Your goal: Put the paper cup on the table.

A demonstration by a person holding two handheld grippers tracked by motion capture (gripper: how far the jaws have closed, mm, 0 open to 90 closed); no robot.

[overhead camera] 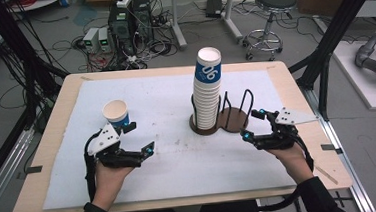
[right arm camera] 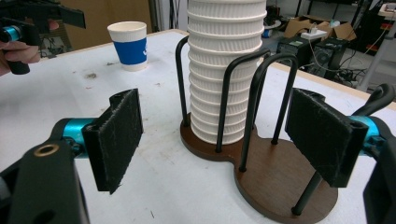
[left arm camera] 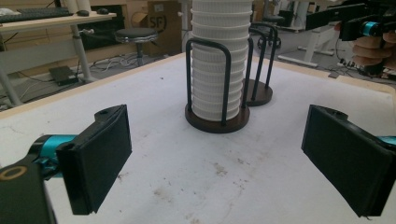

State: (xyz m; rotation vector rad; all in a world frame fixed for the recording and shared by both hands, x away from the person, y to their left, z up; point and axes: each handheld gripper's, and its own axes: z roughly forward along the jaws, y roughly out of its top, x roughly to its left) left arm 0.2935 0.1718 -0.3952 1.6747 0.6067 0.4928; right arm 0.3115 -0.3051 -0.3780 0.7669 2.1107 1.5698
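A tall stack of white paper cups [overhead camera: 207, 92] stands in one half of a black wire holder with a dark wooden base [overhead camera: 233, 122]. The holder's other half has nothing in it. A single white-and-blue cup [overhead camera: 116, 113] stands upright at the left of the mat. Just in front of and right of that cup, my left gripper [overhead camera: 141, 137] is open with nothing between its jaws; its own view faces the stack [left arm camera: 217, 60]. My right gripper [overhead camera: 252, 125] sits open just right of the holder, its jaws framing the holder's wires [right arm camera: 254, 84] and the stack [right arm camera: 224, 70] without touching them.
A white mat [overhead camera: 180, 161] covers most of the wooden table [overhead camera: 53, 145]. Beyond the far edge are a stool [overhead camera: 269, 10], computer boxes [overhead camera: 130, 20] and cables on the floor. Black frame posts [overhead camera: 332, 41] stand at both sides.
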